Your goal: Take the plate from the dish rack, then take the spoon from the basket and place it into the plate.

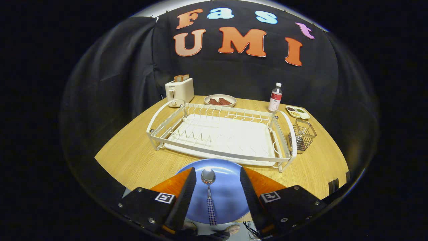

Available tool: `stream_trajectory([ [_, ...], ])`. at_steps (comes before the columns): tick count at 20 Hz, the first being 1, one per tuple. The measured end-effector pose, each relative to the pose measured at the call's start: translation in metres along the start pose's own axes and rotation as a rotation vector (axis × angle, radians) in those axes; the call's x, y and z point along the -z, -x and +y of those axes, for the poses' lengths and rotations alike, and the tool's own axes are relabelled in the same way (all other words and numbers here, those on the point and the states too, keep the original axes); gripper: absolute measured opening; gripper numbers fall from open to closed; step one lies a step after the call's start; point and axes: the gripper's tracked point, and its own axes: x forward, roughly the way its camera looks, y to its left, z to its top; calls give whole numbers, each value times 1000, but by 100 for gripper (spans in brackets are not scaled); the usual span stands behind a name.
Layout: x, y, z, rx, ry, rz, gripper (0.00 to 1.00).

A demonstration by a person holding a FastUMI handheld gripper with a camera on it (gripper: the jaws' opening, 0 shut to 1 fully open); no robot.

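A blue plate lies on the wooden table, in front of the white dish rack. A spoon with a shiny bowl and a checked handle lies in the plate, its bowl pointing toward the rack. My gripper is open above the plate, its two fingers standing either side of the spoon and apart from it. The wire basket hangs at the rack's right end.
Behind the rack stand a white toaster with toast, a bowl of reddish food, a bottle and a small divided dish. The table's front edge lies just under the plate.
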Motion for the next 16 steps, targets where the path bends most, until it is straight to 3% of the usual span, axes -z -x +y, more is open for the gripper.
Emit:
stream_trajectory([
  [1, -8, 3, -7, 14, -9, -12, 89],
  [3, -32, 2, -23, 50, -14, -42, 98],
  [16, -164, 65, -113, 212, -73, -301, 98],
])
